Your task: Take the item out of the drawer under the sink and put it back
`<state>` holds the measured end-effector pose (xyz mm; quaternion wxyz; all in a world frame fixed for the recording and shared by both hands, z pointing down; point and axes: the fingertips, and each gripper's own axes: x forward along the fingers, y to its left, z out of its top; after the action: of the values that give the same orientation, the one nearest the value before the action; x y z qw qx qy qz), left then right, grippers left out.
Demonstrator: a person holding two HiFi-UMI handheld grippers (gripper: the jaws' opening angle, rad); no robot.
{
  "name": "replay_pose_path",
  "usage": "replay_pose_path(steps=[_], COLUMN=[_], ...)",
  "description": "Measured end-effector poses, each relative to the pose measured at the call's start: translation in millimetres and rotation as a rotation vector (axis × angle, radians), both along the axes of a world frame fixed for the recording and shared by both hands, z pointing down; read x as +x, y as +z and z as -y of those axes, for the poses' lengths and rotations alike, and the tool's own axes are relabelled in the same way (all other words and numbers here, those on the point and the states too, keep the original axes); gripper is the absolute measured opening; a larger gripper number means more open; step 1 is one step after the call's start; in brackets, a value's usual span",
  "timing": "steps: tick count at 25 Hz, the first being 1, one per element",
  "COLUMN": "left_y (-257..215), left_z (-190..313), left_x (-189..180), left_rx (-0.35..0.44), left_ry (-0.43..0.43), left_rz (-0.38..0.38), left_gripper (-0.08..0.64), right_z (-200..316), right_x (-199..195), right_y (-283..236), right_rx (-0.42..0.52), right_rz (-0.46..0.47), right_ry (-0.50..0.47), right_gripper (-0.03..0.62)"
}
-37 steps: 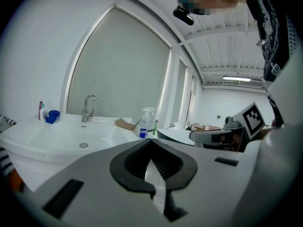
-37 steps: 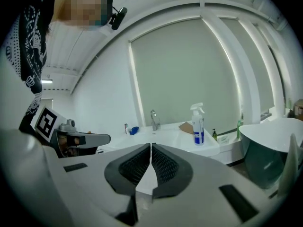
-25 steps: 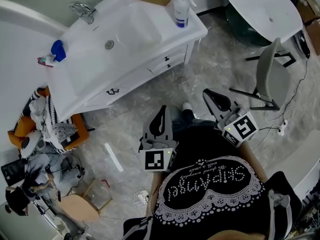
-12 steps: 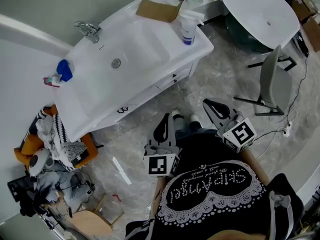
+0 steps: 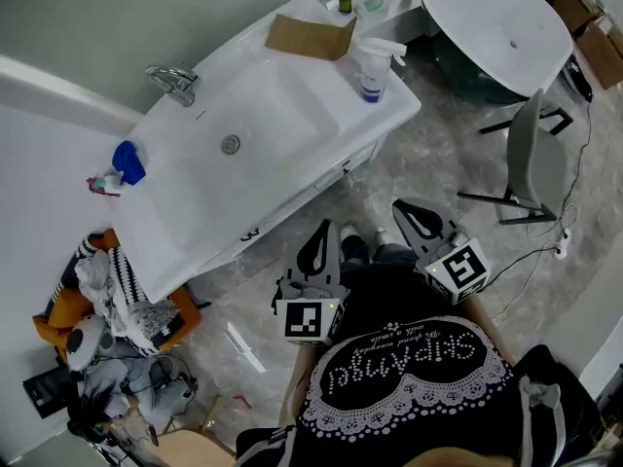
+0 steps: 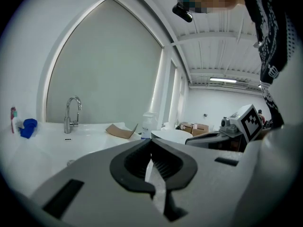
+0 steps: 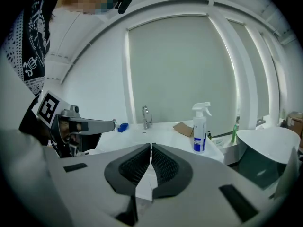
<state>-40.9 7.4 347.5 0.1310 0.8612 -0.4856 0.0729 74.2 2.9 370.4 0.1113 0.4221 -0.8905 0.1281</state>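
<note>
– Two tools on the list. State of each?
– Item 1, left gripper (image 5: 319, 233) (image 6: 151, 148): ribbed pads clenched together, nothing between them. Item 2, right gripper (image 5: 407, 210) (image 7: 150, 155): likewise clenched and empty. Both are held level in front of the person's dark printed top (image 5: 399, 377), over the floor and apart from the vanity, pointing toward it.
– Entry for the task's thing?
– Item 3, sink (image 5: 292, 154): white, with its drain (image 5: 231, 144) at the middle of the basin. Item 4, drawer fronts (image 5: 292, 202): below the front edge of the sink top, flush and closed, with dark handles. The item itself can't be seen in any view.
– Goods on the sink top?
– Item 5, faucet (image 5: 173, 81): chrome, at the middle of the back edge. Item 6, spray bottle (image 5: 373, 66): upright near the front right corner, white with a blue label. Item 7, cardboard piece (image 5: 310, 37): folded, lying at the back right corner, just beside the bottle. Item 8, blue object (image 5: 128, 161): at the left end, near the back edge.
– Surroundings?
– Item 9, round white table (image 5: 496, 27), right of the vanity. Item 10, grey chair (image 5: 531, 154), beside that table. Item 11, heap of clothes (image 5: 107, 290), on the floor off the left end of the sink.
</note>
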Motion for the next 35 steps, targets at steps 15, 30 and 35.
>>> replay_pose_path(steps=[15,30,35], left_y=[8,5,4], left_z=[-9,-3,-1], left_x=[-42,-19,-19], left_rx=[-0.038,-0.039,-0.051], left_ry=[-0.108,-0.126,-0.165], left_rz=[-0.005,-0.014,-0.03], left_gripper=[0.005,0.005,0.005], right_z=[5,16,18], right_x=[-22,-8,-8], right_y=[8,-4,-4], right_rx=[-0.052,-0.039,-0.039], right_rz=[0.079,0.039,0.032], right_ry=[-0.022,-0.084,-0.111], right_gripper=[0.02,0.02,0.02])
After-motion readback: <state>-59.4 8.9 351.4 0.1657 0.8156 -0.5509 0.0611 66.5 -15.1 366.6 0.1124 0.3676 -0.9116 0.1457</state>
